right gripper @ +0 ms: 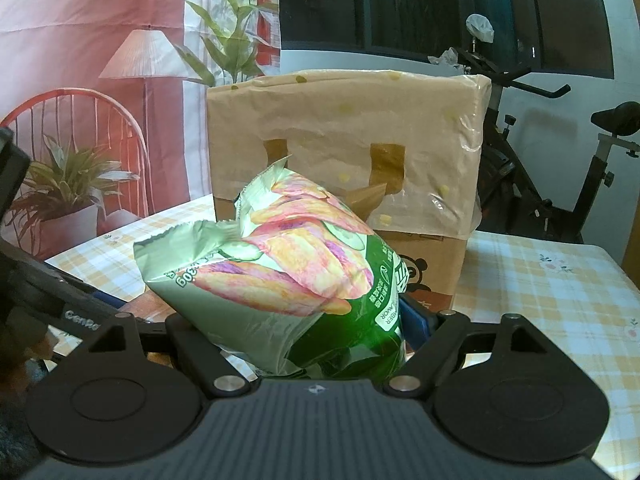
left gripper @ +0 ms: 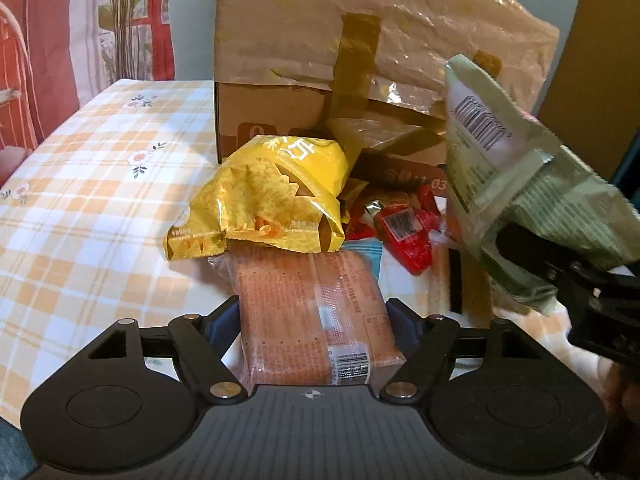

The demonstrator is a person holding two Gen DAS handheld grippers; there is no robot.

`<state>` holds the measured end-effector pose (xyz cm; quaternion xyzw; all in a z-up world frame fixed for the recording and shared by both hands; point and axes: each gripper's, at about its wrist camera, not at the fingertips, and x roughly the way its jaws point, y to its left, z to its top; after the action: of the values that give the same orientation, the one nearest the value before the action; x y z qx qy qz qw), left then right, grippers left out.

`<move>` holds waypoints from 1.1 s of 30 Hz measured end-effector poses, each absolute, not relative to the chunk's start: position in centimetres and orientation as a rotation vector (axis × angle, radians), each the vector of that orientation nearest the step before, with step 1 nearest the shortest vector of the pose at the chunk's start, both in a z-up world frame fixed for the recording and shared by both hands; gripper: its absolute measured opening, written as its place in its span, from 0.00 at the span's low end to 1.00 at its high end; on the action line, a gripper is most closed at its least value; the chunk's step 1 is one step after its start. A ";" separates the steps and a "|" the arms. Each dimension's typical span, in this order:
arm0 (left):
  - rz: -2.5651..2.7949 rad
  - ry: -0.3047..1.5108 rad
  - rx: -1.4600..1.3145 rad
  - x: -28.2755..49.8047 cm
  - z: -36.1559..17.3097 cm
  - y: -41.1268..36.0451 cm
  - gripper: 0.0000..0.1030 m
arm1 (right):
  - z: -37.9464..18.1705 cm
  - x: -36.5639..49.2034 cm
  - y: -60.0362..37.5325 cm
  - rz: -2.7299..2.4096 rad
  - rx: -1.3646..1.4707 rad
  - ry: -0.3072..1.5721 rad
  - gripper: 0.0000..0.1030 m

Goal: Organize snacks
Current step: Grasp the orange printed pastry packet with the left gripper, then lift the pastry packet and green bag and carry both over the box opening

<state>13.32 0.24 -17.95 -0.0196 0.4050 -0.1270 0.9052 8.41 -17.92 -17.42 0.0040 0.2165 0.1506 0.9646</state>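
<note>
An orange cracker pack (left gripper: 312, 304) lies flat on the checked tablecloth (left gripper: 100, 200), its far end tucked under a yellow snack bag (left gripper: 272, 192). My left gripper (left gripper: 314, 314) stands open astride the pack, one finger close beside each long side. Small red packets (left gripper: 408, 236) lie to the right of the pack. My right gripper (right gripper: 304, 320) is shut on a green chip bag (right gripper: 288, 272) and holds it tilted above the table. The same chip bag (left gripper: 516, 168) shows barcode side up at the right of the left wrist view. It hides the right fingertips.
A tall cardboard box lined with a tan plastic bag (right gripper: 344, 140) stands on the table just behind the snacks, its open side facing the pile (left gripper: 384, 120). An exercise bike (right gripper: 560, 160) stands beyond the table's right side. A curtain with a printed plant hangs at the left.
</note>
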 end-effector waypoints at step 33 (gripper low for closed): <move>-0.222 0.469 -0.109 9.8 -10.9 2.8 0.75 | -15.4 7.2 -18.8 0.290 0.037 0.368 0.80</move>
<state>9.79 2.83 -10.94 -0.0538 0.2320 -0.1096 0.9650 7.16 -18.80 -15.44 0.0181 0.1825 0.1434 0.9725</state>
